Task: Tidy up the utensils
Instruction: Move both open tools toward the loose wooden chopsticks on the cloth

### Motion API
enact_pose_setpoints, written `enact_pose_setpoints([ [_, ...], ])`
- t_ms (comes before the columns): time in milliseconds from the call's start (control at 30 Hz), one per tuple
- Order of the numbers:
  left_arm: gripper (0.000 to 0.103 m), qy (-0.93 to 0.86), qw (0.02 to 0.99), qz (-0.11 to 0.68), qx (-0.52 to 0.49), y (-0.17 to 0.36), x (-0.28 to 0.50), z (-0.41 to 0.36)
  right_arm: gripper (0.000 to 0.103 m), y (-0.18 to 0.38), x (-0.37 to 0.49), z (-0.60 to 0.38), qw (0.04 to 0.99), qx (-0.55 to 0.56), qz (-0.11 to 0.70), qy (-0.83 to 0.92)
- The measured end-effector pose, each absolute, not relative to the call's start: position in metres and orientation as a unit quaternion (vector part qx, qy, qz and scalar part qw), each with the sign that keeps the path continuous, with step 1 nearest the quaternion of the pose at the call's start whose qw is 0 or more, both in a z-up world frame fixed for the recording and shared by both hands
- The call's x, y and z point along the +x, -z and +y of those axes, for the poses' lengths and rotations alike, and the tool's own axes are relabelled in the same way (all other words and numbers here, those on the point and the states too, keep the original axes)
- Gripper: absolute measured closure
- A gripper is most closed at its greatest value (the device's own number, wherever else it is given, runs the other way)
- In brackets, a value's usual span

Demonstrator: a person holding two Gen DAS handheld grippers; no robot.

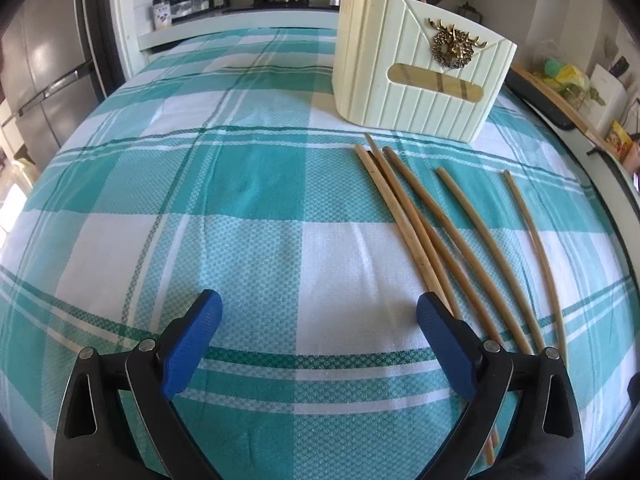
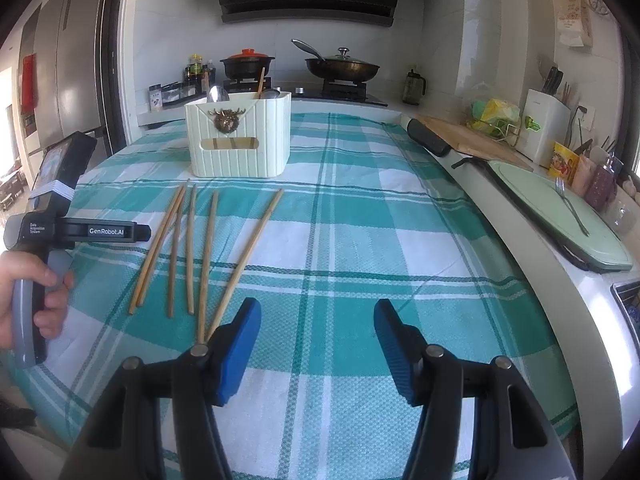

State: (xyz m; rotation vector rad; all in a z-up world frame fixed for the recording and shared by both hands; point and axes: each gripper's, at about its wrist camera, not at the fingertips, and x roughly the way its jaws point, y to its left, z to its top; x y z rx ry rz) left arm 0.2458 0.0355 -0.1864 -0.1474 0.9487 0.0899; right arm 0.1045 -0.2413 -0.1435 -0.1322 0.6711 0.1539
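left hand-held gripper (image 1: 320,324) tilted down, agape

Beside the cream holder (image 1: 420,76), the chopsticks' (image 1: 452,240) near ends vanish behind the left gripper's (image 1: 320,340) black arm, while the holder's wall hides its utensils' lower parts.

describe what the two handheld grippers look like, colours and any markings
Both the left gripper and the right gripper have black linkage arms with silver pivot pins and blue textured finger pads. Seen from the right wrist view, the left tool has a black body lettered "GenRobot.AI" in white, a grey handle, and a dark block strapped on with white elastic bands. No cables or sleeves show.
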Motion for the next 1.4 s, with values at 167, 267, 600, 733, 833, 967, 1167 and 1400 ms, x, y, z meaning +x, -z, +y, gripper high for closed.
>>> enact_pose_setpoints([
  [167,0.005,-0.021,0.885,0.45,-0.116,0.182,0.246,0.038,0.043,0.143,0.106,-0.239,0.939,-0.064,0.329,-0.078],
  [267,0.005,-0.037,0.887,0.452,-0.083,0.186,0.253,0.03,0.043,0.144,0.108,-0.238,0.938,-0.063,0.332,-0.079],
  [600,0.001,-0.038,0.887,0.454,-0.073,0.187,0.265,0.026,0.043,0.144,0.11,-0.239,0.937,-0.062,0.336,-0.075],
  [733,0.001,-0.04,0.886,0.456,-0.068,0.188,0.26,0.03,0.043,0.145,0.111,-0.238,0.937,-0.069,0.335,-0.075],
  [833,0.001,-0.037,0.887,0.456,-0.063,0.188,0.256,0.03,0.043,0.146,0.113,-0.236,0.935,-0.072,0.338,-0.077],
  [967,0.002,-0.032,0.887,0.458,-0.057,0.187,0.253,0.029,0.043,0.145,0.113,-0.235,0.936,-0.07,0.336,-0.077],
  [1167,0.002,-0.021,0.888,0.458,-0.049,0.187,0.244,0.033,0.043,0.148,0.112,-0.239,0.935,-0.071,0.34,-0.075],
  [1400,0.002,-0.008,0.887,0.459,-0.046,0.187,0.237,0.04,0.043,0.147,0.112,-0.241,0.936,-0.066,0.339,-0.073],
])
